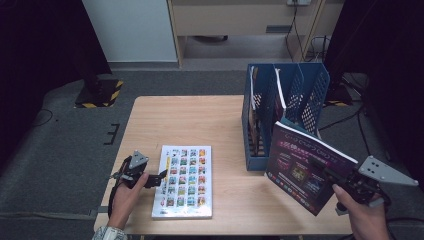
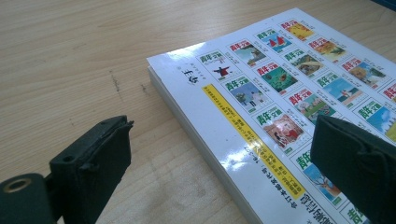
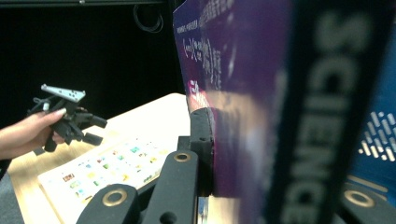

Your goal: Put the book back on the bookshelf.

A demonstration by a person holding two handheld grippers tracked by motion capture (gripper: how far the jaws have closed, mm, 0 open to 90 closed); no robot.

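Magazine (image 1: pixel 305 167) is sitting clamped in the right gripper (image 1: pixel 327 172), its jaws pinching the lower edge so the purple cover is tilting up and away from the hand, clear of the table (image 1: pixel 200 120). Just beyond the gripper's tips, the blue file rack (image 1: pixel 282 107) is standing, touching or nearly touching the magazine's top corner. The left gripper (image 1: pixel 160 177) is resting low with jaws spread apart, gripping nothing; the white book (image 2: pixel 261 102) is lying flat just ahead of its tips.

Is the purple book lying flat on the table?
No, the purple book is held up off the table, tilted, in the right gripper.
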